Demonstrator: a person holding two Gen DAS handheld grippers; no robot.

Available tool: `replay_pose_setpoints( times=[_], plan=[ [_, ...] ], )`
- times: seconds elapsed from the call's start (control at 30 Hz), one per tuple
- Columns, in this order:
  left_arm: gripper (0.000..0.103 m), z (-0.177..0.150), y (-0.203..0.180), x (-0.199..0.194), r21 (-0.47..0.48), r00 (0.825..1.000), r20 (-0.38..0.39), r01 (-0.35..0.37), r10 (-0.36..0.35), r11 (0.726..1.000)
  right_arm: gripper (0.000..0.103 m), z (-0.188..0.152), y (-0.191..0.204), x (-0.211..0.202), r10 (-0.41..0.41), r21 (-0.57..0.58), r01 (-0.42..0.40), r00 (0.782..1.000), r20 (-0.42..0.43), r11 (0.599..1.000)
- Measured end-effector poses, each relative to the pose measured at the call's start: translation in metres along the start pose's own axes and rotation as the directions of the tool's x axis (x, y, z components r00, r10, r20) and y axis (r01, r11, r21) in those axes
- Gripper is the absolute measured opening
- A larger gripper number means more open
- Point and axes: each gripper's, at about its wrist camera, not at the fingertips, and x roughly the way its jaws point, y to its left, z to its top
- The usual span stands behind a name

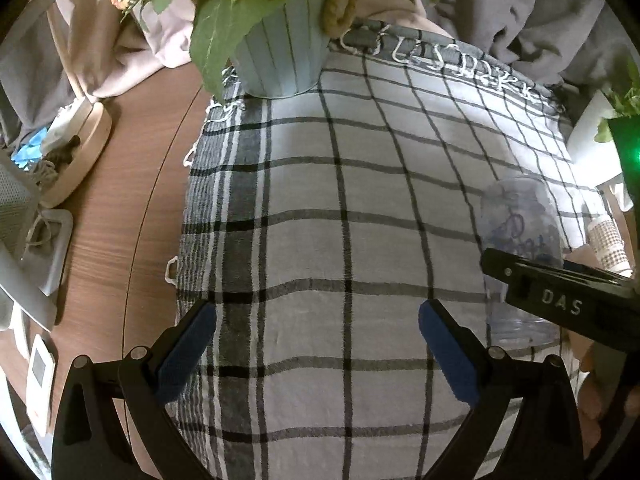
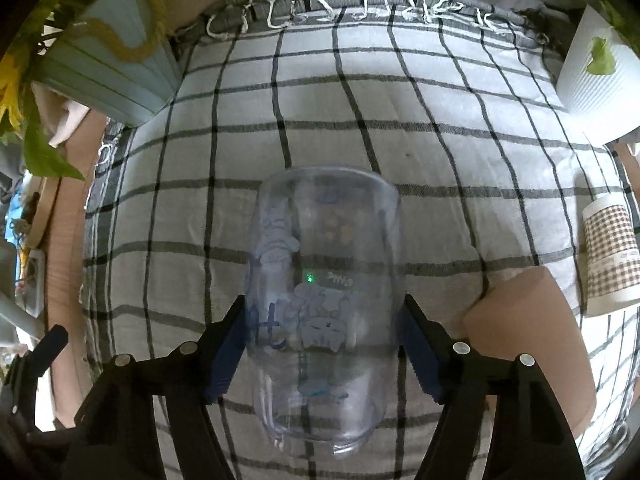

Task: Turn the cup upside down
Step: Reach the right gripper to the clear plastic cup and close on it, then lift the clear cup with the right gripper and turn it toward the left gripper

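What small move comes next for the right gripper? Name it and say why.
Probably roll the wrist to start inverting the clear cup. The right gripper has its blue pads against both sides of the cup, above the checked cloth. The left gripper is open and holds nothing.

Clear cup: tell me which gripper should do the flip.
Right. The right gripper already has its pads on both sides of the clear cup. The left gripper hangs open over the checked cloth, away from the cup.
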Motion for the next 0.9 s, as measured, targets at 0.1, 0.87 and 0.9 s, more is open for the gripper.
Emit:
replay_pose_setpoints(
  times=[0.1, 0.87, 0.9],
  plan=[
    [0.103, 0.000, 0.002, 0.001, -0.008, 1.000, 0.000, -0.012, 0.012, 1.000, 0.071, 0.003, 0.000, 0.000, -0.002, -0.007, 0.002, 1.000, -0.003, 1.000],
    [0.103, -0.054, 0.003, -0.030, 0.048, 0.999, -0.002, -0.049, 0.049, 0.998, 0.071, -0.098, -0.001, -0.027, 0.042, 0.042, -0.038, 0.993, -0.113, 0.998],
    [0.103, -0.056, 0.004, -0.029, 0.050, 0.999, -0.006, -0.052, 0.052, 0.997, 0.071, -0.101, 0.000, -0.024, 0.043, 0.044, -0.038, 0.992, -0.120, 0.998]
  ],
)
